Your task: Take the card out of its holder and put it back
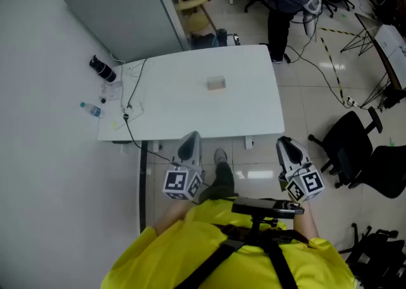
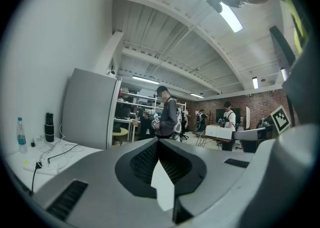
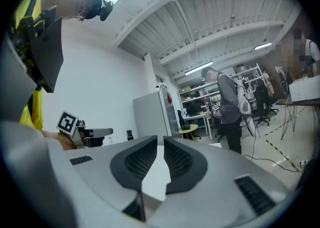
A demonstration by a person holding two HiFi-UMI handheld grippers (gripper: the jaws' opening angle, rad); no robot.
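Two grippers: off the white rectangular desk's [image 1: 241,107] near edge.
Left gripper [image 1: 189,142]: jaws pressed together, empty.
Right gripper [image 1: 287,147]: jaws slightly apart, empty.
Small pale blocky card holder [image 1: 216,83]: desk's middle.

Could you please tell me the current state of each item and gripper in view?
Left gripper: jaws shut, empty.
Right gripper: jaws slightly apart, empty.
Card holder: resting on the table, untouched.
Water bottle: upright, capped.
Black flask: upright.

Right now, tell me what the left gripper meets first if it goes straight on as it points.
Probably the top of the white table: the left gripper hovers before its near edge, tilted slightly down. Height is hard to judge.
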